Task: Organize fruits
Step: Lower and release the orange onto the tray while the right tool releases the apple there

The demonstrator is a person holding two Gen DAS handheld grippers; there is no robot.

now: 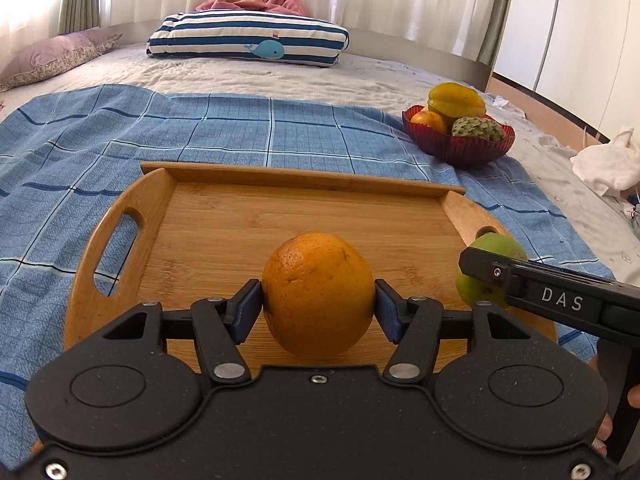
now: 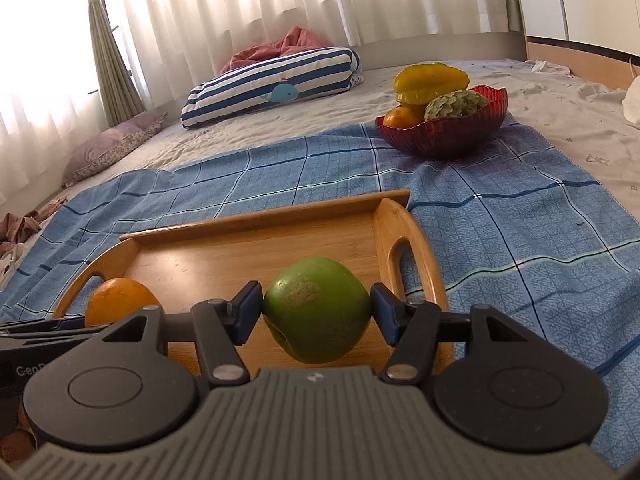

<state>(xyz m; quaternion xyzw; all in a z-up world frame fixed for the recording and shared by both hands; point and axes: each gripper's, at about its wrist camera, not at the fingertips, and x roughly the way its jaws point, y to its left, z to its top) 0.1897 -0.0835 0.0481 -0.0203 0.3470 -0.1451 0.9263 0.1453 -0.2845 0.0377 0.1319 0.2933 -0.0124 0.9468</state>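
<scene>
Two hand-held grippers over a wooden tray (image 1: pixel 256 220) that lies on a blue checked cloth (image 1: pixel 120 140) spread across a bed. The left gripper (image 1: pixel 318 304) has its fingers (image 1: pixel 244 308) closed against the flanks of an orange (image 1: pixel 318 292), whose underside sits at or just above the tray floor; contact with the wood cannot be told. The right gripper (image 2: pixel 318 308) likewise clamps a green fruit (image 2: pixel 318 308) between its fingers (image 2: pixel 384 312), low over the tray's right side, near the slotted handle (image 2: pixel 400 264).

Beyond the tray, towards the far right, a red bowl (image 2: pixel 444 136) holds a yellow starfruit (image 2: pixel 430 80), a scaly green custard apple (image 2: pixel 452 104) and a small orange fruit (image 2: pixel 402 117).

Step in hand, by judgement: both fruits are being set down on the tray, side by side and apart. The next move calls for lowering each until it rests firmly on the wood, then spreading the fingers gently so that neither round fruit rolls, and lifting clear before reaching to the bowl for the rest.
</scene>
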